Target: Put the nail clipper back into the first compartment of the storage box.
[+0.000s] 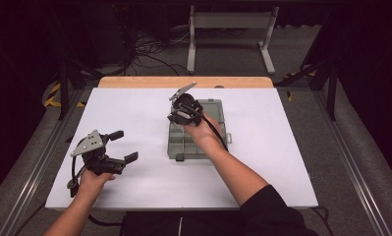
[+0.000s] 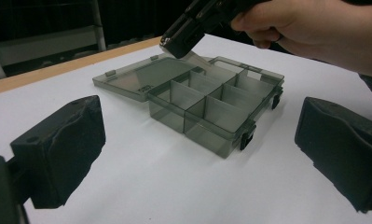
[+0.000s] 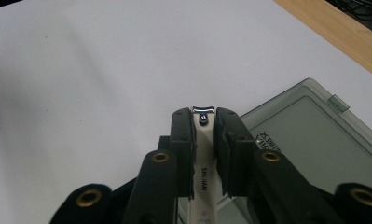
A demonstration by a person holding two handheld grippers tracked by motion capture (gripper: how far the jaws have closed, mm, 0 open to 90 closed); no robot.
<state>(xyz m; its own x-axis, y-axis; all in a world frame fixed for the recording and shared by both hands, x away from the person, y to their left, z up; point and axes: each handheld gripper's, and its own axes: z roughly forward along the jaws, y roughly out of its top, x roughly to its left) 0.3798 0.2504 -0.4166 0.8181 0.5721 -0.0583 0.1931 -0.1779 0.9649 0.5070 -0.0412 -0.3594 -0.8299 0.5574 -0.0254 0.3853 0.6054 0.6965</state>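
Right gripper (image 3: 203, 122) jaws clamp a nail clipper (image 3: 203, 177) above the box (image 1: 197, 132); left gripper (image 1: 120, 146), at eight o'clock, gapes wide.

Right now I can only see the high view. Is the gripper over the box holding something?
Observer: Yes. In the right gripper view, the right gripper has its jaws shut on a cream nail clipper.
Operator: Is there stuff in the box already?
Observer: The left gripper view looks into the box, and the compartments it shows look empty.
Operator: Where did the lid go? The hand hides it.
Observer: The lid lies open and flat on the table, along the box's far edge.
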